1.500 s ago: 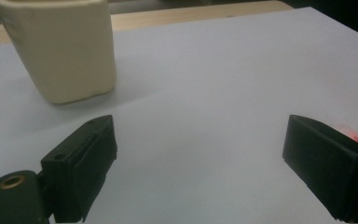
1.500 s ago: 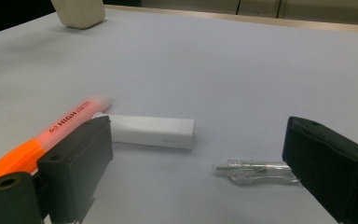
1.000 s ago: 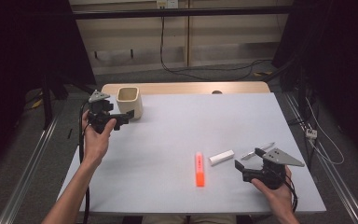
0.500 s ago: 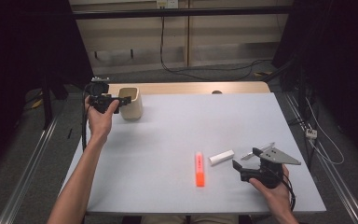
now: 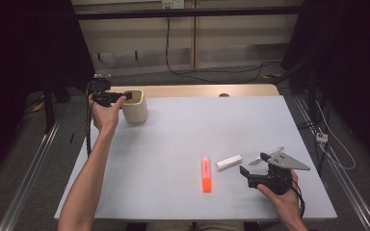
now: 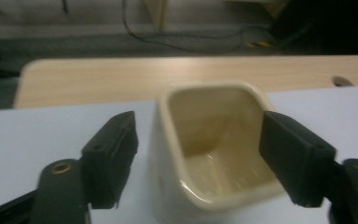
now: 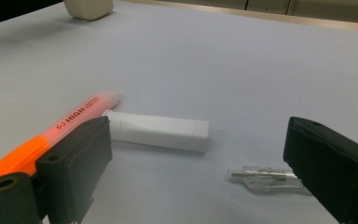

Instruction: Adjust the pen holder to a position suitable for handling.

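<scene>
In the high view the left tongs (image 5: pixel 126 96) are at the near wall of the cream cup (image 5: pixel 136 107), which stands at the far left of the white worktop (image 5: pixel 173 144); their jaws have just been closing, and from here one jaw seems to sit over the cup's mouth. The right tongs (image 5: pixel 255 163) rest low at the near right with jaws apart, and just beside them lie an orange highlighter (image 5: pixel 206 174) and a white capped stick (image 5: pixel 229 162), both flat on the worktop and well apart from the cup. In the left gripper view the cup (image 6: pixel 214 154) is upright and empty, its near wall between the two jaws, one outside on bare worktop and one over the inside; the pads do not yet seem to press on the wall, so I judge the grasp of the cup begun but not finished. In the right gripper view the right tongs (image 7: pixel 196 172) stand wide, holding nothing, with the white stick (image 7: pixel 158 131) and a small clear plastic piece (image 7: pixel 263 177) lying between the jaws' lines and the highlighter (image 7: pixel 60 133) to the side; its barrel reads "HIGH", the smaller print too blurred to read. Nothing is in the cup yet, so any gathering of these things remains to be done.
</scene>
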The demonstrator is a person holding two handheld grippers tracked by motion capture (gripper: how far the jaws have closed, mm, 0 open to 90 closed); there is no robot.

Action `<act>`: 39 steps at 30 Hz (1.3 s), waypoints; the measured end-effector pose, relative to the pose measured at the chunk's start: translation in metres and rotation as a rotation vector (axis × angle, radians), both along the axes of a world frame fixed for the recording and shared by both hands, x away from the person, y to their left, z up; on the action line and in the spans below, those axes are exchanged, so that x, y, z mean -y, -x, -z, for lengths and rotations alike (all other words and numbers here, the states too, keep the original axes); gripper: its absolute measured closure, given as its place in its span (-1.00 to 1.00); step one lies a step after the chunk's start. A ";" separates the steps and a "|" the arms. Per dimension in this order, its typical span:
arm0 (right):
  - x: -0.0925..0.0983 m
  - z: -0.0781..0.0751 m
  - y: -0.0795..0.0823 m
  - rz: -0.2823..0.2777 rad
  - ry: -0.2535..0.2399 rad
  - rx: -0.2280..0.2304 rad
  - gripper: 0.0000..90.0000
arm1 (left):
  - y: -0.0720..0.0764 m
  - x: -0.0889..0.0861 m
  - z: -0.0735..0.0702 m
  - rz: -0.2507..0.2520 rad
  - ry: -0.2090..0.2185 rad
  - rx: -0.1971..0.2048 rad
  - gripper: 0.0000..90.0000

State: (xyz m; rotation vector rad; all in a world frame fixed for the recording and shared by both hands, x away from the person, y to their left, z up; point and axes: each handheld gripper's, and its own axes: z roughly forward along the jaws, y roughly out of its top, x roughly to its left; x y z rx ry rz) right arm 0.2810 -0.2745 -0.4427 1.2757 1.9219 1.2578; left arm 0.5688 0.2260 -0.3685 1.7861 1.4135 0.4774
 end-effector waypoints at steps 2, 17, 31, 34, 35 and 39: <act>0.001 0.000 0.000 0.004 -0.002 -0.001 -0.82 | -0.004 -0.001 0.004 0.001 0.009 -0.017 -0.25; 0.002 0.000 0.000 0.000 -0.007 -0.005 -0.82 | -0.015 0.010 0.021 -0.008 -0.083 -0.085 0.47; 0.001 0.001 -0.001 -0.009 -0.005 -0.017 -0.82 | -0.019 0.010 0.018 -0.017 -0.111 -0.119 0.64; 0.001 0.002 -0.001 -0.009 -0.006 -0.019 -0.82 | -0.019 0.010 0.018 -0.015 -0.116 -0.124 0.65; 0.002 0.002 -0.001 -0.009 -0.004 -0.018 -0.82 | -0.019 0.010 0.018 -0.014 -0.115 -0.126 0.65; 0.002 0.002 -0.001 -0.008 -0.004 -0.017 -0.82 | -0.020 0.010 0.018 0.010 -0.131 -0.130 0.71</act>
